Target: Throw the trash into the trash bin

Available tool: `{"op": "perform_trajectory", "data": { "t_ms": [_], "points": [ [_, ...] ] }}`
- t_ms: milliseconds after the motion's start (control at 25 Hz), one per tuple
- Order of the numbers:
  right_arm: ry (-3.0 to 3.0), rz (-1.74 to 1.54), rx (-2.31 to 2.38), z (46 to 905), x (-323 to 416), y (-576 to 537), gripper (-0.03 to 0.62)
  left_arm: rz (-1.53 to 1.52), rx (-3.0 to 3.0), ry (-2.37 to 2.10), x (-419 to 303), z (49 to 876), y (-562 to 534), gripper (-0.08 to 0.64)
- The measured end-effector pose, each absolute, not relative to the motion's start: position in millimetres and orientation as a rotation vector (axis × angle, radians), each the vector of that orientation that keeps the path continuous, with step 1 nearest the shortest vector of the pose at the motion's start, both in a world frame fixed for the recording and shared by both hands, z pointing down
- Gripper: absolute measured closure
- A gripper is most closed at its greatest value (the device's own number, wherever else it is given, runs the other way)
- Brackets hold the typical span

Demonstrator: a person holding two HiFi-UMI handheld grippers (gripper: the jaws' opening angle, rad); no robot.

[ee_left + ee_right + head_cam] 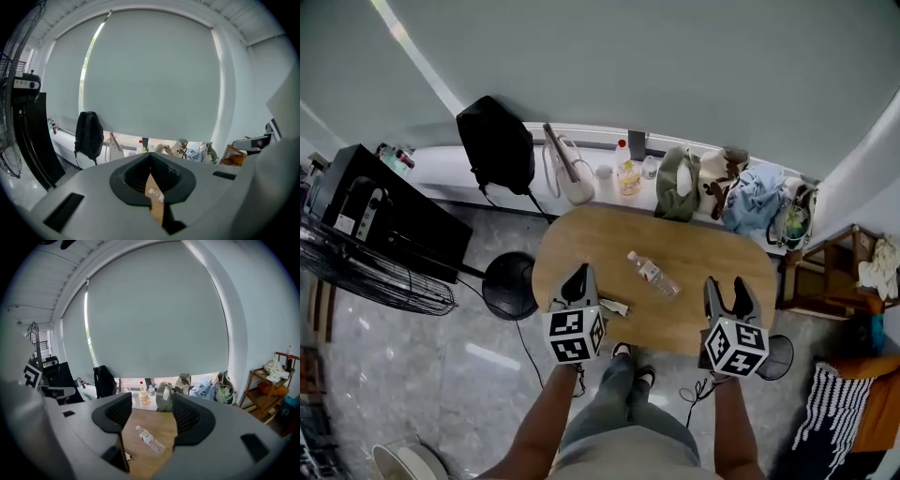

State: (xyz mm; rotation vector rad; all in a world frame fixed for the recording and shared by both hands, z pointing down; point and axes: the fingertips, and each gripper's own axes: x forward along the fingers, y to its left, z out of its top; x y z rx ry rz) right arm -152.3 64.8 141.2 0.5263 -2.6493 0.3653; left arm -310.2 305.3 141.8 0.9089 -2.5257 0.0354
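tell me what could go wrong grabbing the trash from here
1. The plastic bottle lies on its side on the table; it may roll if the open right claw nudges it off-centre.
2. The paper scrap sits near the table's front edge beside the shut left claw; a brush could push it off.

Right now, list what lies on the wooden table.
On the table, a plastic bottle lies in the middle, a paper scrap near the front edge. The left hand-held gripper and right hand-held gripper hide parts of that edge.
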Motion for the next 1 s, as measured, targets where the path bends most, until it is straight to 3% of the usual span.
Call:
{"op": "perform_trajectory", "data": {
  "t_ms": [440, 1000],
  "points": [
    [-2.576, 0.346, 0.178, 241, -229, 152, 0.316, 0.041, 0.64, -2.454, -327, 254, 392, 0.549],
    [-2.439, 0.194, -0.17, 410, -248, 251, 0.321, 0.026, 0.509, -2.339, -301, 440, 454, 0.549]
  ]
}}
